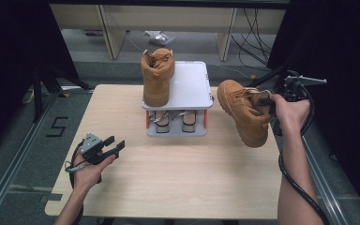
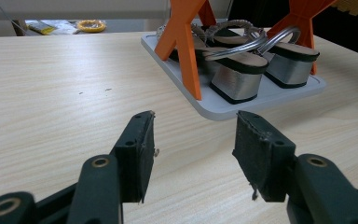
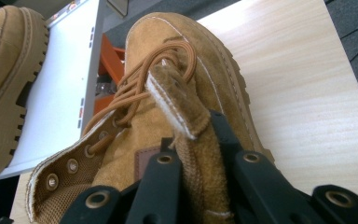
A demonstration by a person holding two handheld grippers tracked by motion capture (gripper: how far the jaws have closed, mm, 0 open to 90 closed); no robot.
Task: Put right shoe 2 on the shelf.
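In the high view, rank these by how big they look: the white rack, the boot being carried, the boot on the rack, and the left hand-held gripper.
1. white rack
2. carried boot and boot on the rack: look alike, so unranked
3. left hand-held gripper

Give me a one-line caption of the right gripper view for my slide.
Right gripper shut on a tan boot's collar, lifted beside the white shelf.

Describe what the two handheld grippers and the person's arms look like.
Both grippers have black jaws with brass-coloured rivets. The left gripper carries a grey three-cornered plate on top, and its flat pads look worn at the edges. The right gripper trails a thick black cable past the forearm. Both forearms are bare, no sleeves visible.
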